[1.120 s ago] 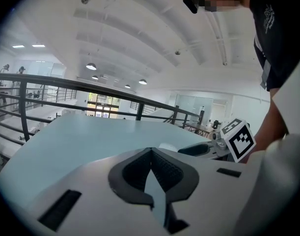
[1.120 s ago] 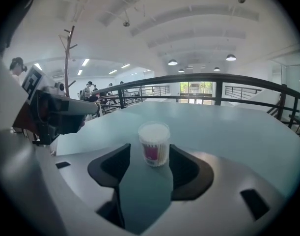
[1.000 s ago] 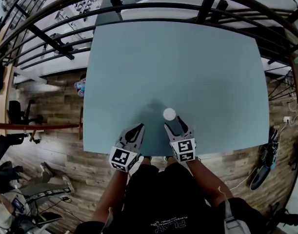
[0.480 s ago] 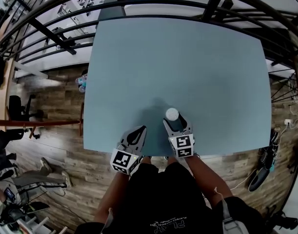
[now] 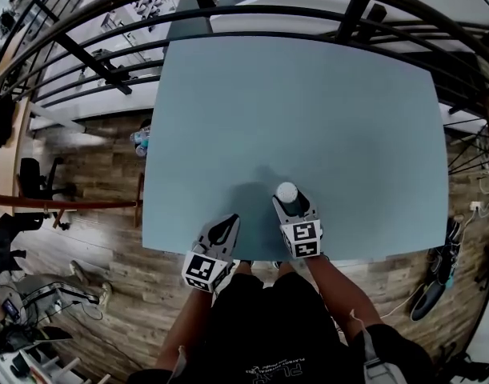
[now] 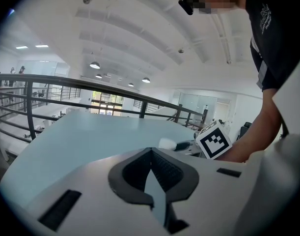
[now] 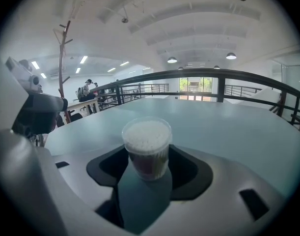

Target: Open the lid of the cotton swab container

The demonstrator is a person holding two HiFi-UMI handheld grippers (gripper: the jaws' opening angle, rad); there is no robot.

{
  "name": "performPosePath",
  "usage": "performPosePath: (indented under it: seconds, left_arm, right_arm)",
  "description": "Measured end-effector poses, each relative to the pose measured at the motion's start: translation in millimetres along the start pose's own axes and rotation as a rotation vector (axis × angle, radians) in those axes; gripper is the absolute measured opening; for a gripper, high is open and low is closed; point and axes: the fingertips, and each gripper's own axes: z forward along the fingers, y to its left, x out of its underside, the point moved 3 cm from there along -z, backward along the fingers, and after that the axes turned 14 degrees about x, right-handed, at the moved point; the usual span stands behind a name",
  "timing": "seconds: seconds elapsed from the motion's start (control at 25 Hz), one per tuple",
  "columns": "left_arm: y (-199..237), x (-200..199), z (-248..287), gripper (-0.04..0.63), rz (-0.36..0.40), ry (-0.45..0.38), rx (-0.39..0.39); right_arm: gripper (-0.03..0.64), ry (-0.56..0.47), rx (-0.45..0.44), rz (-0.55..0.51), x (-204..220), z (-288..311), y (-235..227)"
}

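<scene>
Right gripper [image 7: 147, 167] clamps the upright clear round plastic cotton swab container [image 7: 146, 144] near the pale blue surface's [image 5: 308, 102] six o'clock edge. Left gripper [image 5: 222, 228], at the container's eight o'clock, is fully closed and empty.

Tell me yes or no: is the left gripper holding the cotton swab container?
No: the jaws of the left gripper are shut together on nothing, and the cotton swab container stands farther off on the table.
</scene>
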Motion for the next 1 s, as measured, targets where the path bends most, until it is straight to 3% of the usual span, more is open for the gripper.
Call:
performPosePath:
  seconds: [0.4,1.0]
  left_arm:
    - [-0.4,-3.6,-0.8,0.012,0.011,-0.007,0.001]
    - [-6.8,-44.2,5.5,0.012,0.096,-0.044,0.038]
  right_arm:
    - [0.259,-0.031,-0.028,-0.015,-9.7,-4.7,1.2]
    - [0.253,-0.113,-0.096,-0.019,-71.4,-44.0,1.4]
